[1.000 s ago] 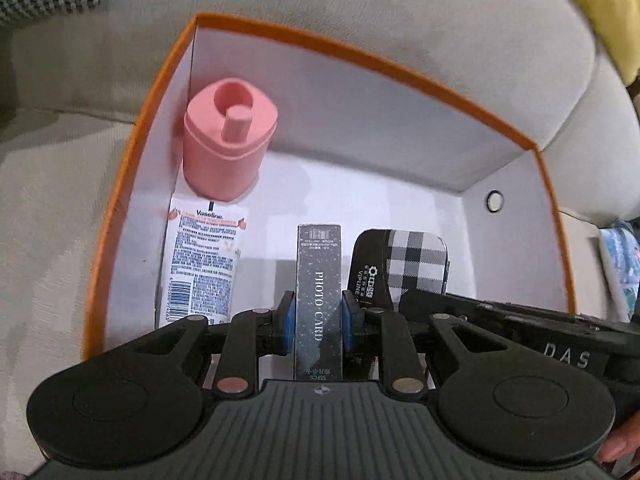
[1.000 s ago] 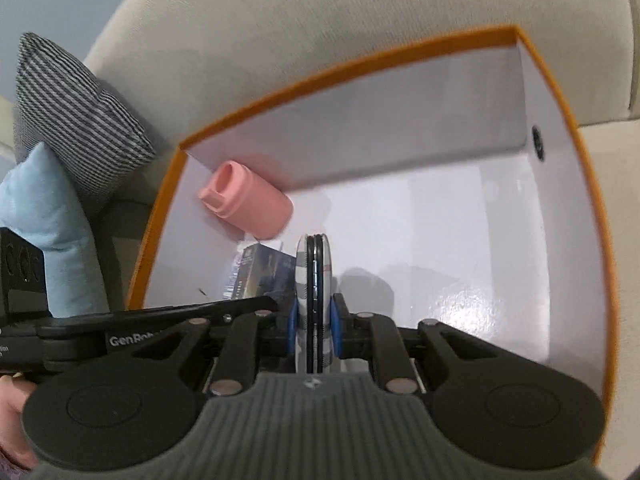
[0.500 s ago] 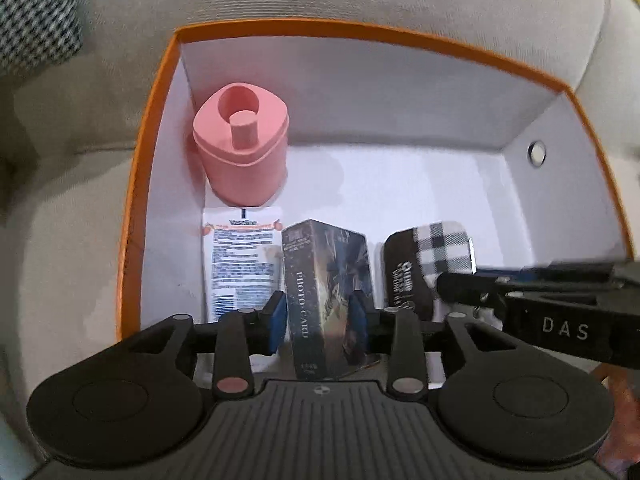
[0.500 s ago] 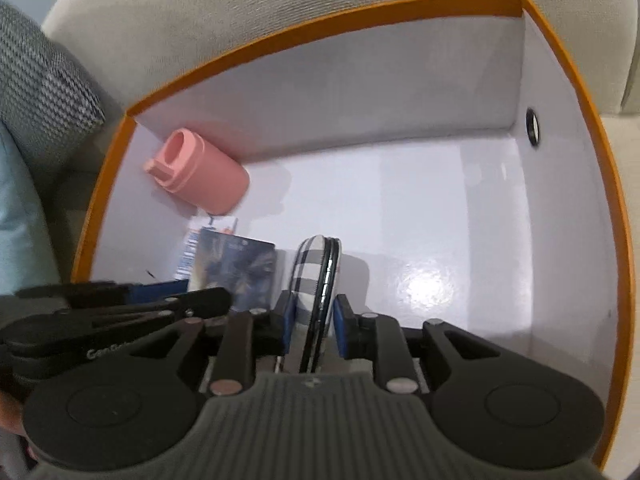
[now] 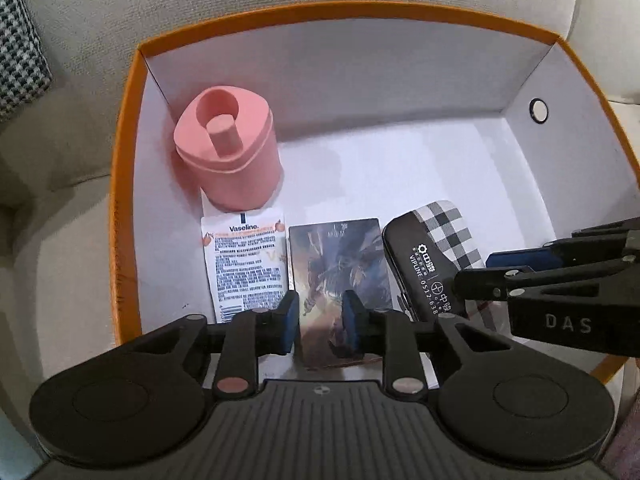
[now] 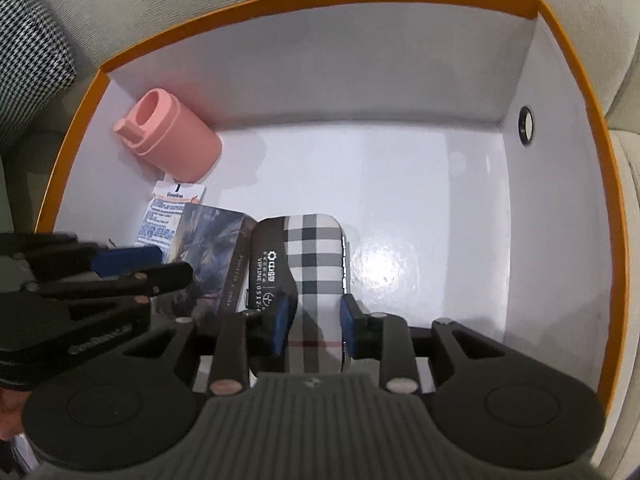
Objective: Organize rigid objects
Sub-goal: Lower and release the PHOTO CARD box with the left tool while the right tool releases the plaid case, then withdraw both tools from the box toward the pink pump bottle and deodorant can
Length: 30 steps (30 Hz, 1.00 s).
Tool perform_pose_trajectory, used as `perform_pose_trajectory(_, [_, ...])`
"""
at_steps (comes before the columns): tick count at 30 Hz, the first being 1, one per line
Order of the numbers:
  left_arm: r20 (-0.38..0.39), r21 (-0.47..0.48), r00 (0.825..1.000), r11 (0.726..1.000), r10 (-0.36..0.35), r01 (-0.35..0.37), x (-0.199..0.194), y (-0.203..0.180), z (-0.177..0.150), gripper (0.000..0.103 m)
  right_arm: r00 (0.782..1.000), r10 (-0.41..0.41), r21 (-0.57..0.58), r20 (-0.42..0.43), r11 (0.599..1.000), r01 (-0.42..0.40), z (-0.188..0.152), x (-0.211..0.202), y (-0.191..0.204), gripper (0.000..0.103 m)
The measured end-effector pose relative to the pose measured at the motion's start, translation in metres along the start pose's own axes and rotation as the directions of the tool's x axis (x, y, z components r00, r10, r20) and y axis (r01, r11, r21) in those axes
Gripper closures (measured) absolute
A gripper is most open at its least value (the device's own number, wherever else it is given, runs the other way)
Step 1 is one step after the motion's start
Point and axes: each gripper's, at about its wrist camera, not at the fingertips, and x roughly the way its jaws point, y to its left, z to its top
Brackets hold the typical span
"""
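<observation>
A dark photo-card box (image 5: 340, 280) with swirling artwork lies flat on the white floor of the orange-rimmed box (image 5: 120, 216), near its front edge. Just beside it on the right lies a checked case (image 6: 316, 276) with a black printed panel; on the left, a Vaseline packet (image 5: 246, 264), and a pink container (image 5: 228, 156) stands upright in the back-left corner. The left gripper (image 5: 320, 318) hangs over the card box, jaws released; the right gripper (image 6: 312, 322) likewise stands released above the case. Both flat items run lengthwise from front edge toward the back wall.
</observation>
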Motion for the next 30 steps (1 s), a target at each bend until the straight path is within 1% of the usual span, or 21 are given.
perform_pose_trajectory(2, [-0.007, -0.018, 1.000, 1.000, -0.017, 0.017, 0.000, 0.001, 0.001, 0.075, 1.000, -0.005, 0.018, -0.021, 1.000, 0.005, 0.001, 0.003, -0.001, 0.071])
perform_pose_trajectory(5, [-0.019, -0.034, 1.000, 0.999, -0.024, 0.023, -0.001, 0.003, 0.000, 0.075, 0.999, 0.008, 0.035, -0.041, 0.999, -0.007, 0.001, 0.005, 0.001, 0.071])
perform_pose_trajectory(6, [-0.021, -0.034, 0.999, 0.999, -0.027, 0.027, -0.001, 0.003, -0.001, 0.075, 0.999, 0.009, 0.028, -0.043, 1.000, -0.008, 0.001, 0.005, 0.002, 0.073])
perform_pose_trajectory(10, [-0.027, -0.048, 0.999, 0.998, -0.029, 0.028, -0.002, 0.003, -0.003, 0.075, 0.999, -0.015, -0.016, -0.041, 1.000, 0.014, 0.002, 0.007, 0.011, 0.073])
perform_pose_trajectory(14, [-0.036, -0.060, 0.999, 0.998, -0.034, 0.031, -0.002, 0.003, -0.006, 0.075, 0.999, -0.018, -0.040, -0.046, 0.999, 0.016, 0.003, 0.005, 0.011, 0.073])
perform_pose_trajectory(19, [-0.027, -0.076, 0.999, 0.997, -0.035, 0.032, -0.003, 0.004, -0.008, 0.075, 0.999, -0.037, -0.072, -0.039, 0.997, 0.034, 0.001, 0.005, 0.016, 0.073])
perform_pose_trajectory(20, [-0.008, -0.077, 0.999, 0.996, -0.039, 0.038, -0.005, 0.005, -0.010, 0.075, 0.999, -0.041, -0.075, -0.030, 0.996, 0.039, 0.000, 0.004, 0.017, 0.073])
perform_pose_trajectory(22, [0.057, -0.076, 0.997, 0.995, -0.059, 0.063, -0.014, 0.007, -0.014, 0.075, 0.999, -0.053, -0.085, 0.010, 0.995, 0.053, -0.003, -0.003, 0.018, 0.073])
perform_pose_trajectory(24, [0.142, -0.068, 0.987, 0.994, -0.071, 0.081, -0.029, 0.008, -0.023, 0.075, 0.998, -0.048, -0.099, 0.047, 0.994, 0.052, -0.006, -0.012, 0.019, 0.072])
perform_pose_trajectory(27, [0.252, -0.069, 0.964, 0.992, -0.089, 0.110, -0.055, 0.007, -0.040, 0.075, 0.996, -0.010, -0.115, 0.093, 0.993, 0.021, -0.015, -0.029, 0.021, 0.072])
perform_pose_trajectory(30, [0.340, -0.064, 0.933, 0.987, -0.116, 0.146, -0.083, 0.004, -0.060, 0.075, 0.984, 0.020, -0.157, 0.180, 0.988, 0.009, -0.032, -0.054, 0.029, 0.072])
